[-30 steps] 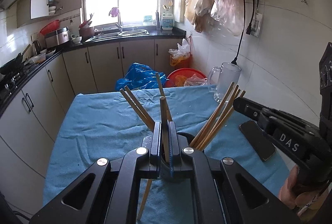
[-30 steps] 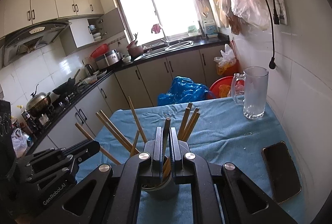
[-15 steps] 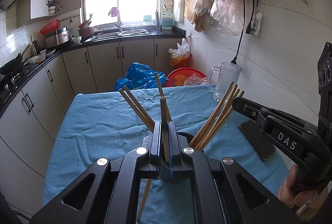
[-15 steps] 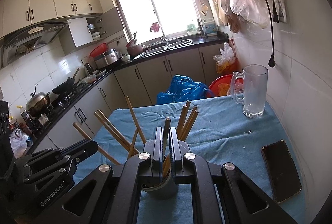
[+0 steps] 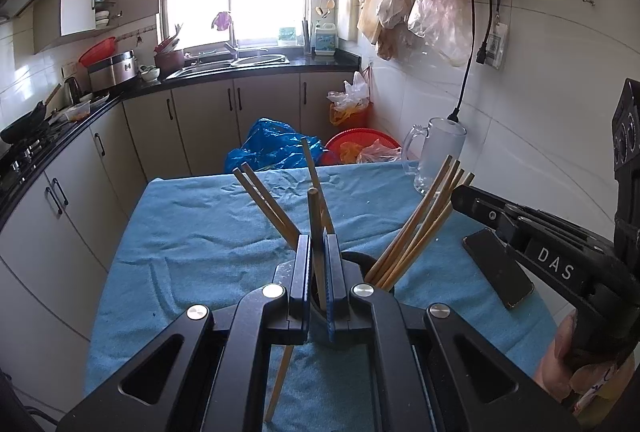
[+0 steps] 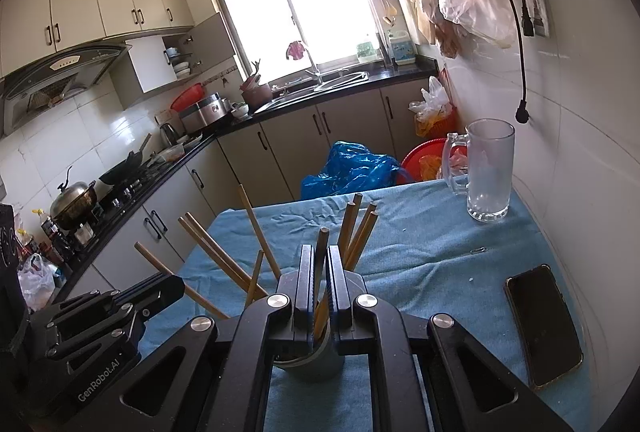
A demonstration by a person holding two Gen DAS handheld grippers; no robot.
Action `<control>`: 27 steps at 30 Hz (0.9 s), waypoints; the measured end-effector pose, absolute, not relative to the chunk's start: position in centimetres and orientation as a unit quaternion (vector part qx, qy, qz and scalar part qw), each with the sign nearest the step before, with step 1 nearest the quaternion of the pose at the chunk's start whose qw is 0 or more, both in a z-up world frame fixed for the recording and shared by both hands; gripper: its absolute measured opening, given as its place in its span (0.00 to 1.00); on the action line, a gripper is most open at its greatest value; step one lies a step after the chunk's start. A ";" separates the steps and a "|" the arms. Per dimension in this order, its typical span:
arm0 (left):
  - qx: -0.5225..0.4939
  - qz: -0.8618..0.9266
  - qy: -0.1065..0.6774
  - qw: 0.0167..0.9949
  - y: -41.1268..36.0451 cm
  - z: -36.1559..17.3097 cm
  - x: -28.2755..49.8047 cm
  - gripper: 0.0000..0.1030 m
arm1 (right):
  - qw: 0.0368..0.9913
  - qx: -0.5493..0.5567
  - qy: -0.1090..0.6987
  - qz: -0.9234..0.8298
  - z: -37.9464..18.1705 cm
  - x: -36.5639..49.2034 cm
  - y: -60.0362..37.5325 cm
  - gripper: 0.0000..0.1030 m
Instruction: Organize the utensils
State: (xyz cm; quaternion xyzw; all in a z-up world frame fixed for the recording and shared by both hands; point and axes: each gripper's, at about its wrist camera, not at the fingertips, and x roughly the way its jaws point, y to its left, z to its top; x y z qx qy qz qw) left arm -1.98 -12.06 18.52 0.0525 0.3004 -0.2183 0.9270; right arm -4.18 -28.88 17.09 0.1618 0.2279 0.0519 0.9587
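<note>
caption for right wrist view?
Right gripper shut on a chopstick over the holder on the blue cloth.

Nothing has visibly changed: each gripper (image 5: 319,264) (image 6: 319,274) remains clamped on its chopstick (image 5: 314,216) (image 6: 321,244).

"das" on right gripper (image 5: 456,196); "genrobot.ai" on left gripper (image 6: 176,284).

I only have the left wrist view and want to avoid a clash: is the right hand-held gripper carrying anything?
Observer: Yes. The right wrist view shows the right hand-held gripper shut on one wooden chopstick.
Operator: Where does its lower end point?
Observer: Down toward the grey round cup under the jaws.
Operator: Anything small loose nearby?
Observer: A metal paperclip lies on the blue cloth, between the clear glass mug and the black phone.
</note>
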 end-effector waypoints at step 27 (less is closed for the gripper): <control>0.041 -0.220 0.310 0.924 -10.3 20.2 -5.2 0.30 | 0.959 0.201 0.197 0.033 19.4 -8.3 -30.4 0.40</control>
